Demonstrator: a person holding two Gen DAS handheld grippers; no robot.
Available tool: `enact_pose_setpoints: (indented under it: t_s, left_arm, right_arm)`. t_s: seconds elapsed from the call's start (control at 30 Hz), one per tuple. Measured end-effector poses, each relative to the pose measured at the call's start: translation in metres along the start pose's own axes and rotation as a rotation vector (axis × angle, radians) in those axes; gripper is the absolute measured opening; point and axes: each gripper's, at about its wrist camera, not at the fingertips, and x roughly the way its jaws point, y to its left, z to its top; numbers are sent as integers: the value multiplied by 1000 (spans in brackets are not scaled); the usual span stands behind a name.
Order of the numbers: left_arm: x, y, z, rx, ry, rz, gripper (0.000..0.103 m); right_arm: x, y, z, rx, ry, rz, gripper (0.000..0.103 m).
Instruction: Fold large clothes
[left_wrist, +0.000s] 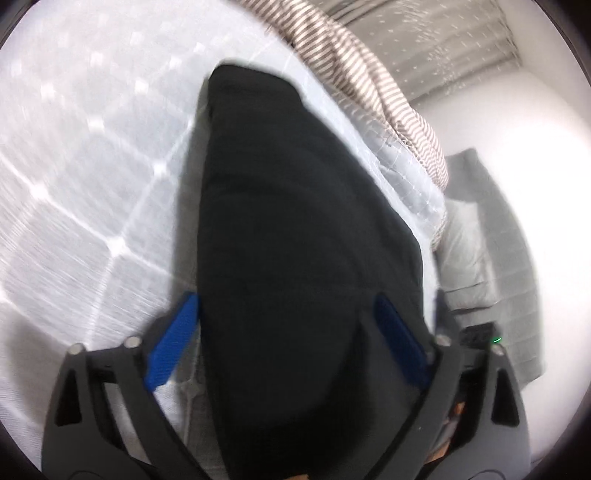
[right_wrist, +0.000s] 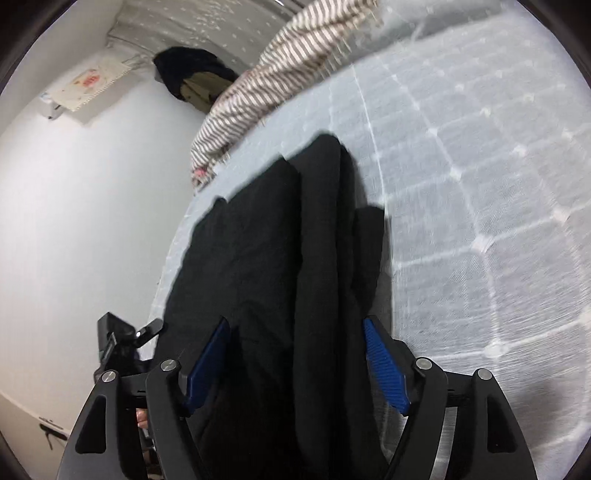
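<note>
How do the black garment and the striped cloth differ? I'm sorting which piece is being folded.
The black garment is plain black; the striped cloth has brown and white stripes. The black garment lies lengthwise between the spread fingers of both the left gripper and the right gripper; the striped cloth lies bunched farther off, near the bed's edge. Both rest on the pale grid-patterned bedcover.

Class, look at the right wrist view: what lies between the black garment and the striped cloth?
Only bare bedcover separates the black garment from the striped cloth in the right wrist view.
</note>
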Motion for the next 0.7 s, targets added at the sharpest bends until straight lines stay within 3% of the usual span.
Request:
enact_pose_setpoints:
  t_s: [0.17,0.27,0.37,0.5,0.7]
  left_arm:
    - [-14,-41,-22,160,-51,161,99]
    - [-20,-45,-37,172,-26,241,99]
    - [-28,-59,-54,181,-38,268,100]
    - [-48,-83,-87,230,-119,393,102]
    - [-51,-105,-133,296,-173,494,102]
  right_arm:
    - [-36,13,1,-4,-92,-60,78]
    - [-53,40,-12,-71,-144,-121,80]
    - [-72,55,-29,-137,-185,-202,84]
    - [-93,76,-60,-242,-185,-333,86]
    - [-114,95,-95,-259,-177,-372,87]
